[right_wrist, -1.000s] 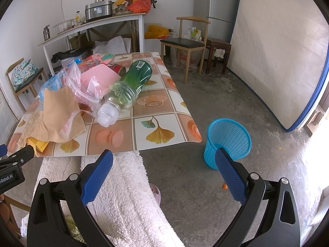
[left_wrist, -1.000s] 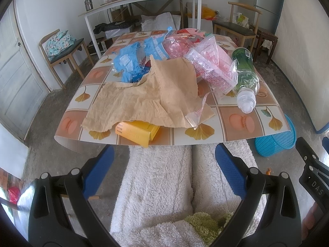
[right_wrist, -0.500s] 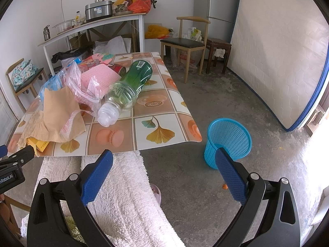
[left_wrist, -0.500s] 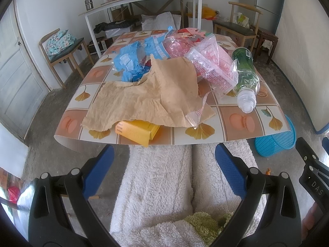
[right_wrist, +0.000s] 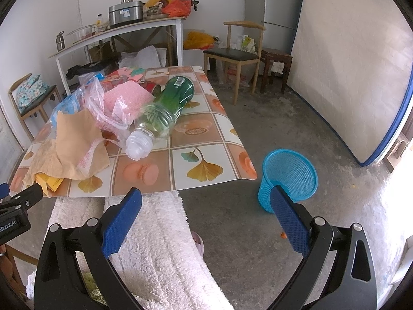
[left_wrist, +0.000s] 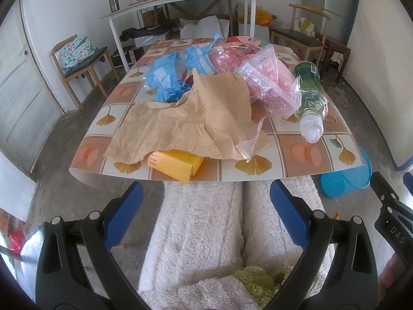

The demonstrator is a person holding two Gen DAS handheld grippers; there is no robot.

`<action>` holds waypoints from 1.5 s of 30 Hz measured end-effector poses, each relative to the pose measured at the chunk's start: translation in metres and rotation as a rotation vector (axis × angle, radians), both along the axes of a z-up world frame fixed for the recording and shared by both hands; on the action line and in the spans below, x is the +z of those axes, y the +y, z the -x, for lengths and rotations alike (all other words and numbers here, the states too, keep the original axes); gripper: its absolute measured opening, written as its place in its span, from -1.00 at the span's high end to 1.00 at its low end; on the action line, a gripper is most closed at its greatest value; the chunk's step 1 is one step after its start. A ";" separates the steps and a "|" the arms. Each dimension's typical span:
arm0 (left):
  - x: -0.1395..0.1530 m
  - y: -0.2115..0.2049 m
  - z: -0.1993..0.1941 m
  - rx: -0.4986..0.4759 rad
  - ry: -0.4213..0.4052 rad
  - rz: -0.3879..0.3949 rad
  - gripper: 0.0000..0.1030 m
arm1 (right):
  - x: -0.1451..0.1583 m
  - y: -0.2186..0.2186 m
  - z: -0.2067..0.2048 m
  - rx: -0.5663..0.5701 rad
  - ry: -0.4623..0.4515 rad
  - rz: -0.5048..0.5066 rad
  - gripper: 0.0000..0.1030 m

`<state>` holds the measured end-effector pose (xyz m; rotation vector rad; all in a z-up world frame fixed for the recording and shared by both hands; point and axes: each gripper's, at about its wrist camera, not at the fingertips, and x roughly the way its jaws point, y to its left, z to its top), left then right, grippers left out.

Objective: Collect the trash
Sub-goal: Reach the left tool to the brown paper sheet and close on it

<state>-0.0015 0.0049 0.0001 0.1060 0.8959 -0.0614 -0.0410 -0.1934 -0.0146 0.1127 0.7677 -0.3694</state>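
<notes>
Nothing has shifted since a second ago: both grippers hang where they were, short of the counter's (left_wrist: 284, 173) near edge, above the person's fleece-covered lap (left_wrist: 206, 232).

Left gripper (left_wrist: 205, 206): spread wide, nothing between the pads. Right gripper (right_wrist: 206, 211): likewise spread and empty.

Landmark: the counter. Trash is heaped on its middle and left portion.
- Brown paper (left_wrist: 196, 121), crumpled, draped over the front of the heap.
- Yellow box (left_wrist: 175, 164) poking out from under the paper, right at the counter's near edge.
- Clear plastic bag with pink contents (left_wrist: 268, 82) behind the paper, leaning against the bottle.
- Green bottle (right_wrist: 165, 111) lying on its side, neck towards the near edge.
- Blue wrappers (left_wrist: 165, 77) at the back left of the heap.
- Blue basket (right_wrist: 289, 178) on the floor, just off the counter's near right corner; looks empty from the right wrist view.

Step in hand, as I judge it: the very start, choosing a first piece. No item has gone into the basket.

Next move calls for: reaching forward over the near edge to one loose item. The bottle suits the right gripper, being closest to the basket side; its round body may roll, so a grasp across the neck or mid-body seems safer. The paper or box falls to the left gripper.
</notes>
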 end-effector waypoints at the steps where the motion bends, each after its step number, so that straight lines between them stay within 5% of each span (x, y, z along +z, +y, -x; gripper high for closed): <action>1: 0.000 0.001 0.000 0.001 -0.001 0.002 -0.83 | 0.000 0.001 -0.002 0.001 0.000 0.002 -0.88; 16: 0.002 0.036 -0.004 0.061 -0.010 0.101 -0.83 | 0.029 0.023 -0.040 0.124 -0.098 0.073 -0.88; 26: -0.013 0.107 -0.013 0.076 -0.058 0.339 -0.83 | 0.038 0.069 -0.085 0.317 -0.148 -0.033 -0.88; 33: -0.029 0.143 -0.019 0.054 -0.166 0.373 -0.84 | 0.028 0.119 -0.114 0.514 -0.058 -0.149 -0.87; 38: -0.043 0.156 -0.037 0.041 -0.152 0.407 -0.83 | 0.010 0.144 -0.136 0.584 0.022 -0.185 -0.84; 42: -0.053 0.161 -0.056 0.053 -0.125 0.378 -0.83 | -0.013 0.149 -0.162 0.570 0.120 -0.230 -0.62; 45: -0.061 0.167 -0.071 0.049 -0.092 0.406 -0.49 | -0.025 0.151 -0.177 0.558 0.169 -0.267 -0.51</action>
